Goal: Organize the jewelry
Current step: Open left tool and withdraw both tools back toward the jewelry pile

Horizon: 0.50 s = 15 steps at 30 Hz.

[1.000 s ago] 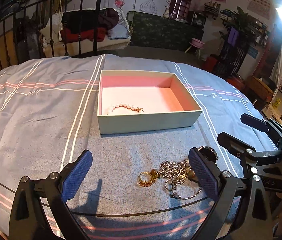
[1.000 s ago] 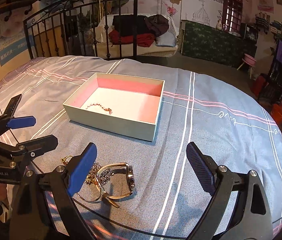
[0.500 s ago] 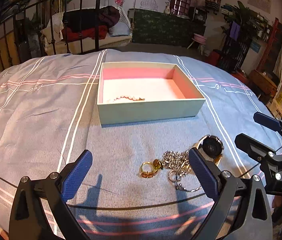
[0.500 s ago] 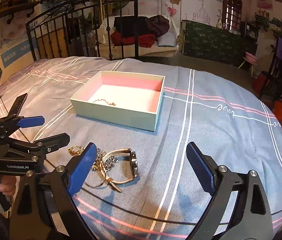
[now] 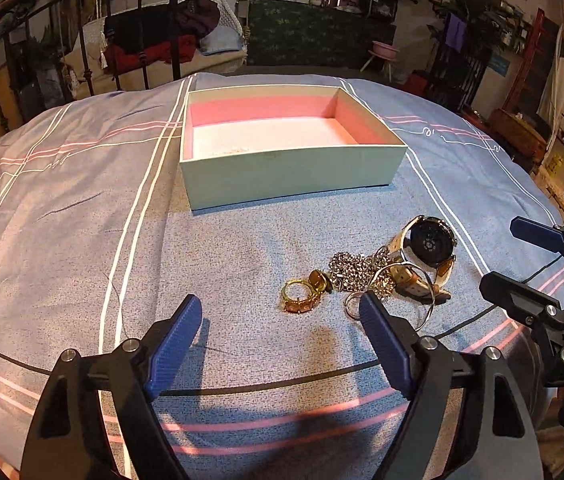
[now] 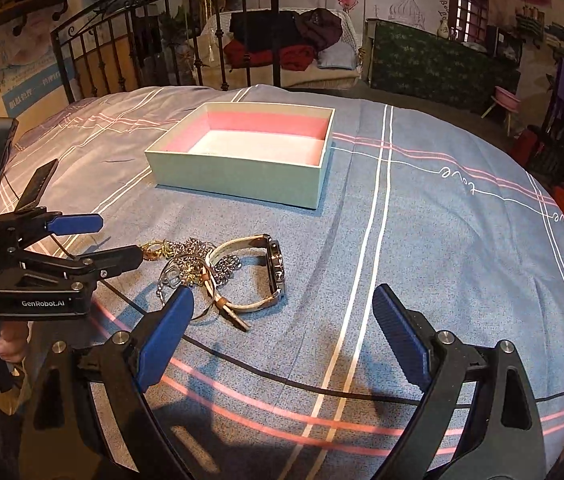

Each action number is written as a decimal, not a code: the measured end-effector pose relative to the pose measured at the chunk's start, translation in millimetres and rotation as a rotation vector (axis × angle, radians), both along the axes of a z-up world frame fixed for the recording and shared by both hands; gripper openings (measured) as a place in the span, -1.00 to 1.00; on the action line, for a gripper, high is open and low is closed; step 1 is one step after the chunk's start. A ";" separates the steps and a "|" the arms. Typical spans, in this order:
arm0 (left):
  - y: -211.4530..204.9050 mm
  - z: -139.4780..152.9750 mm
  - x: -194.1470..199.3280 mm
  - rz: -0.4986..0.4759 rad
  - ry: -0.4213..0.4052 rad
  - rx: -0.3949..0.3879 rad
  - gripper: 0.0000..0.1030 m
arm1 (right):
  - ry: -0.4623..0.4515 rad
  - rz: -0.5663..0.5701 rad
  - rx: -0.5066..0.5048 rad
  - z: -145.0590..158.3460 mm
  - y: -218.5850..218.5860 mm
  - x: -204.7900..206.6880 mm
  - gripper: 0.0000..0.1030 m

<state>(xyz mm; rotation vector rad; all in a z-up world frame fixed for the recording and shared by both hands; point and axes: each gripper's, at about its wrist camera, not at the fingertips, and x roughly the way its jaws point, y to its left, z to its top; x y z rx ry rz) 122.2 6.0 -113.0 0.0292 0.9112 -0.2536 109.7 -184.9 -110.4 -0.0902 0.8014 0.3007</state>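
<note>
Left hand-held gripper point(image 5: 280, 318), jaws closing on nothing, nears light, slippery gold rings point(image 5: 301, 294); best pinched across the band; right hand-held gripper point(image 6: 282, 320) open.

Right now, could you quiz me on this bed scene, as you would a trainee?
1. True or false: the watch lies inside the box.
2. Which piece lies nearest the left gripper: A gold ring, B watch, C bracelet in the box?
3. What lies between the right gripper fingers?

Key: 1 false, it lies on the bedspread. 2 A. 3 nothing; only bedspread.
</note>
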 end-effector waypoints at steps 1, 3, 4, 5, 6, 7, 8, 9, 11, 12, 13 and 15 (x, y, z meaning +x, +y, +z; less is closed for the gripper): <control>-0.8 -0.6 -0.2 -0.003 0.000 0.002 0.52 | 0.004 0.005 -0.006 -0.7 2.3 0.7 0.74; -4.8 -1.4 -0.9 -0.017 0.003 0.013 0.50 | 0.012 0.010 -0.018 -2.9 5.4 2.9 0.74; -6.8 -1.1 -1.3 -0.024 0.002 0.020 0.50 | 0.013 0.011 -0.025 -3.2 7.1 4.0 0.73; -8.9 -0.8 -1.9 -0.029 -0.001 0.031 0.50 | 0.014 0.011 -0.031 -3.7 8.6 4.7 0.73; -10.3 -1.0 -1.9 -0.032 -0.005 0.046 0.50 | 0.017 0.014 -0.033 -4.6 9.6 4.8 0.73; -12.0 -1.3 -2.4 -0.035 -0.008 0.060 0.50 | 0.020 0.018 -0.033 -5.4 10.4 5.0 0.73; -13.1 -2.3 -2.2 -0.040 -0.005 0.069 0.50 | 0.023 0.017 -0.037 -6.4 11.0 5.3 0.73; -13.6 -3.7 -2.1 -0.042 0.003 0.073 0.49 | 0.026 0.016 -0.043 -8.4 10.7 5.8 0.72; -14.5 -4.1 -3.2 -0.058 0.015 0.058 0.45 | 0.029 0.014 -0.050 -9.6 10.0 6.7 0.72; -15.7 -3.6 -4.6 -0.067 0.019 0.051 0.44 | 0.030 0.012 -0.050 -10.3 9.2 6.5 0.72; -17.9 -3.1 -5.6 -0.079 0.024 0.046 0.44 | 0.032 0.004 -0.054 -10.7 8.1 7.7 0.72; -25.2 -2.9 -7.6 -0.115 0.027 0.042 0.43 | 0.040 -0.013 -0.063 -13.4 4.0 8.7 0.72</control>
